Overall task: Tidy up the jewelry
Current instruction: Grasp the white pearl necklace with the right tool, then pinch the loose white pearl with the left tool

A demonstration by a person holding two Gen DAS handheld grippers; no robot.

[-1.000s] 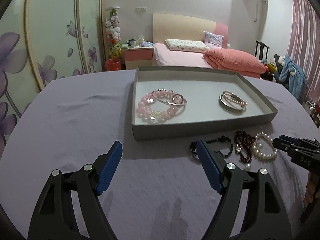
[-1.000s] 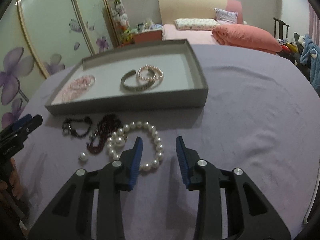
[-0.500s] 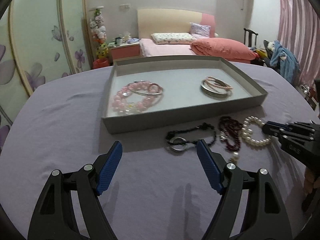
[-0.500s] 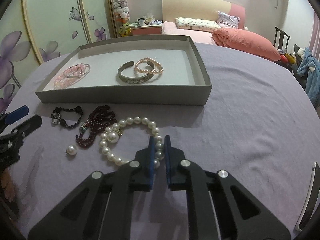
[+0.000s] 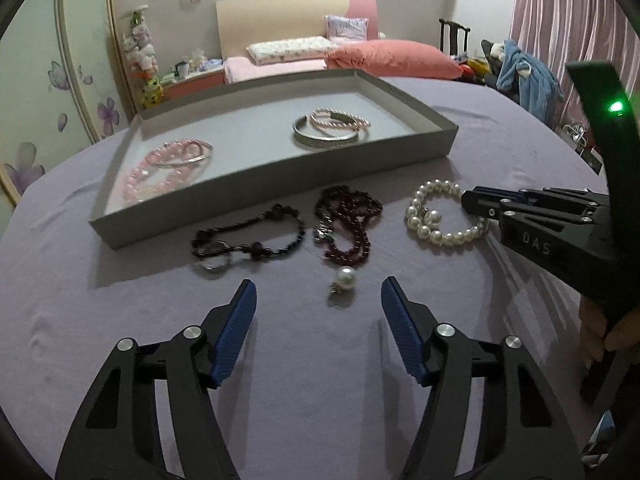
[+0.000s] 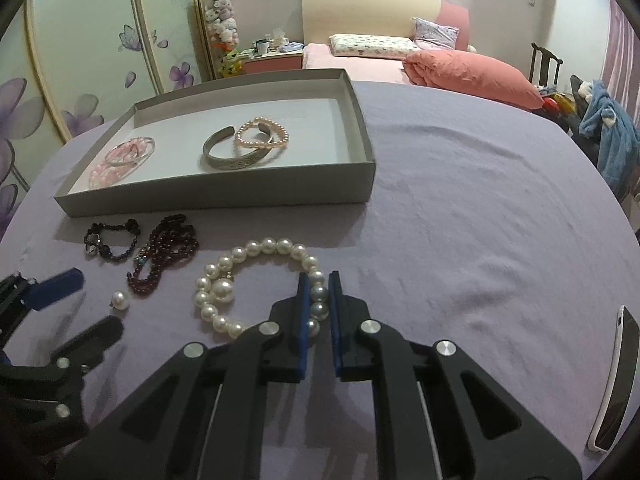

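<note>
Two grippers angled down, right gripper [image 6: 319, 286] jaws clamped on pearl bracelet [image 6: 256, 284], left gripper [image 5: 316, 300] jaws closing, empty.

Home bedroom, bed [image 6: 360, 56], pillows [image 6: 372, 45], wardrobe [image 6: 80, 60]

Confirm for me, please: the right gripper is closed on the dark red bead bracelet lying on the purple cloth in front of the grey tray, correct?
Not quite. The right gripper is closed on the white pearl bracelet, not the dark red bead bracelet, which lies untouched further left. The right wrist view shows this; the rest, the purple cloth and grey tray, holds.
</note>
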